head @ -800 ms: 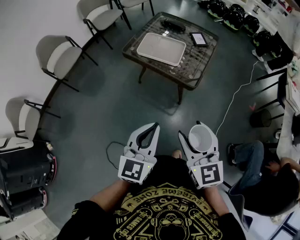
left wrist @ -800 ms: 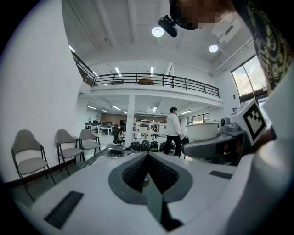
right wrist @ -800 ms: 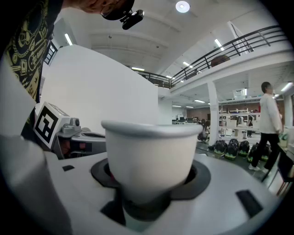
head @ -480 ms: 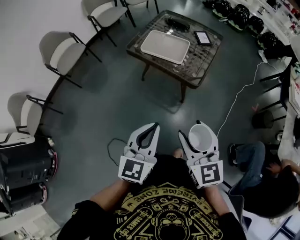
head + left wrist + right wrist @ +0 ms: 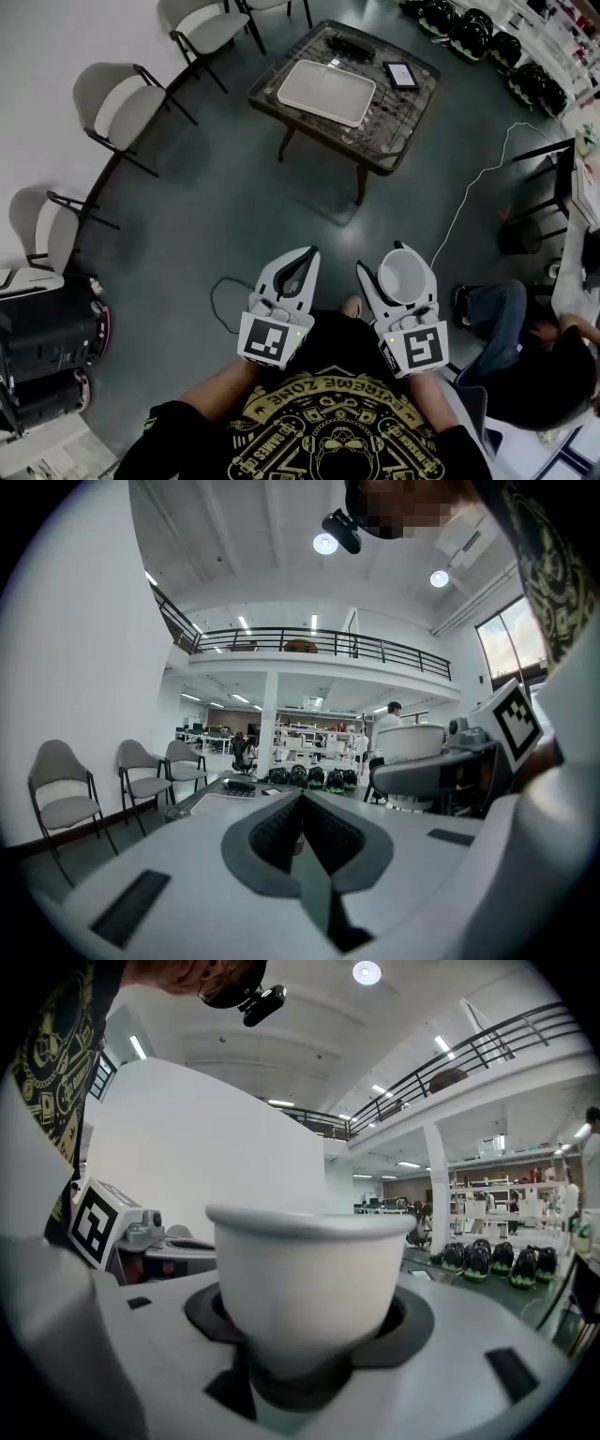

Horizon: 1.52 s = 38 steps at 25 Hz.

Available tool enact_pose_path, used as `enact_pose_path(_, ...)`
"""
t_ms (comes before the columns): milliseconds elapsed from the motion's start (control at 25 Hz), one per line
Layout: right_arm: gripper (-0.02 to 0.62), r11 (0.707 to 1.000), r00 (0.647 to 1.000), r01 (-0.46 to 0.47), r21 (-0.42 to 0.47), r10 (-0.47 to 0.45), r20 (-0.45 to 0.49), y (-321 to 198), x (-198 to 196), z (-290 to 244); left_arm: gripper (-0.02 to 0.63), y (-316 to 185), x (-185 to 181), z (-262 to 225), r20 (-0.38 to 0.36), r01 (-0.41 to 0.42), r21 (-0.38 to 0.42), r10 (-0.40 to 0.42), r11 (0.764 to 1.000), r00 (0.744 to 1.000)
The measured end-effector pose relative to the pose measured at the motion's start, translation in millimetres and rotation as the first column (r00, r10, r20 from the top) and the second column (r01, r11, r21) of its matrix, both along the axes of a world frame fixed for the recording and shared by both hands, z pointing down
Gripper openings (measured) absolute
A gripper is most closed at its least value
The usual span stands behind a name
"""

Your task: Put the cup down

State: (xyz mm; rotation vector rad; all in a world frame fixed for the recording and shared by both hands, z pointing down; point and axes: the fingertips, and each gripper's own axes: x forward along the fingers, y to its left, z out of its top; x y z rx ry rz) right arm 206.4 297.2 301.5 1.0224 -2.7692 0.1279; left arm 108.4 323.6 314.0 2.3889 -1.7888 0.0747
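A white cup [image 5: 405, 275] stands upright between the jaws of my right gripper [image 5: 401, 272], which is shut on it and held close to my chest. The same cup [image 5: 307, 1283] fills the middle of the right gripper view, clasped low on its body by the dark pads. My left gripper [image 5: 298, 269] is beside it on the left, shut with nothing in it; its pads [image 5: 279, 834] meet in the left gripper view. Ahead stands a low glass-topped table [image 5: 386, 155] that carries a white tray [image 5: 325, 92].
A dark tablet [image 5: 400, 76] and a black object [image 5: 347, 44] lie on the table. Chairs [image 5: 122, 112] line the wall at left. A white cable [image 5: 473, 192] runs over the floor at right, near a seated person [image 5: 525, 347]. Black cases [image 5: 42, 352] stand at lower left.
The view has shifted slightly, so the table sits a little differently in the frame. Both grippers and the cup hold the same place before my chest.
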Motion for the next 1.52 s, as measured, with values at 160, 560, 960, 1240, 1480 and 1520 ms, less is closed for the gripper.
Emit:
enact_pose_path(160,0.275,1.0,1.0,-0.005,0.006,0.005,-0.001,2.5,-4.6,-1.4,-0.004,3.8,-7.4,2.6,-0.008,0.009,0.006,-0.009,1.0,1.0)
enact_pose_path(560,0.275,0.999,0.999,-0.032,0.022,0.032,-0.01,10.0,-57.6,-10.2,-0.004,20.5,-67.8,9.0,-0.037,0.039,-0.006,-0.039,0.999,0.999)
enact_pose_path(960,0.275,0.998,1.0,-0.019,0.054,0.019,-0.014,19.2,-100.3,-19.4,-0.004,36.1,-116.2,-0.5,-0.055,0.088,0.047,-0.085,0.995,0.995)
enact_pose_path(1240,0.275,0.998,0.999,0.036,0.059,-0.036,-0.014,19.0,-126.4,-22.1,-0.005,46.6,-140.5,-0.1,-0.061,0.152,0.045,-0.149,0.987,0.987)
enact_pose_path(1480,0.275,0.993,0.995,0.1,0.055,-0.1,-0.007,13.6,-148.6,-20.2,-0.005,50.3,-158.6,5.5,-0.059,0.217,0.022,-0.216,0.976,0.975)
enact_pose_path(1520,0.275,0.993,0.994,0.109,0.053,-0.109,-0.005,12.1,-151.8,-19.5,-0.005,50.3,-160.8,6.3,-0.057,0.225,0.019,-0.224,0.974,0.973)
